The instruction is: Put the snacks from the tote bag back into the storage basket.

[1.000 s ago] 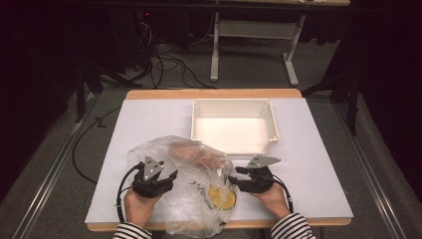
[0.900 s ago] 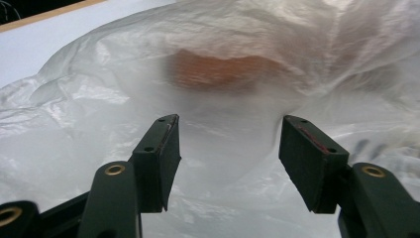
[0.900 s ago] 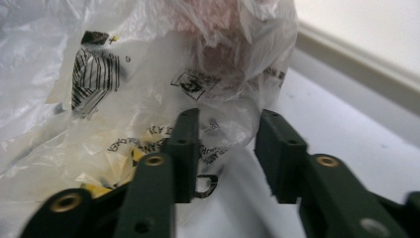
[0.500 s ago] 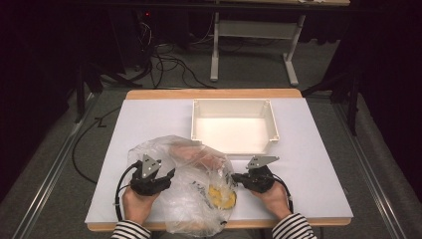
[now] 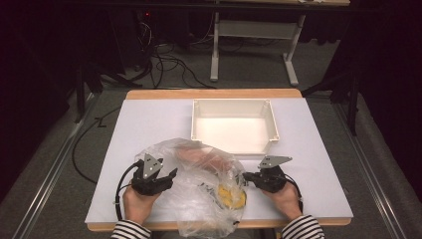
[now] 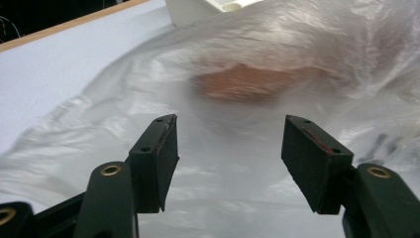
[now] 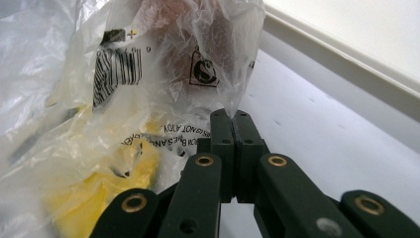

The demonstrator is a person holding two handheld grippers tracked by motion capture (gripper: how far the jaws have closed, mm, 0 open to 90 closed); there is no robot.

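Work in hand: handling a clear plastic bag (image 5: pixel 199 191) lying on the white bench (image 5: pixel 139 124), near the front edge, between the two hands.
Bag contents: a yellow item (image 5: pixel 230 195) toward the right side and a pinkish-brown item (image 5: pixel 201 155) toward the far side; both remain inside the film.
Left claw (image 5: pixel 169 175): released, jaws standing apart at the bag's left side; in the left gripper view the film lies between and beyond them, no pad pressing on it. The jaws have just been opening a little further.
Right claw (image 7: pixel 233 119): clenched, jaws fully together, pinching a peak of the bag's film at its right edge.
Tray (image 5: pixel 271 119): white, open-topped, beyond the bag, nothing inside it.
Done so far, as judged: one edge of the bag is secured by the right claw.
Outstanding, as judged: the left claw has no hold yet; the bag is not opened and nothing has gone to the tray.
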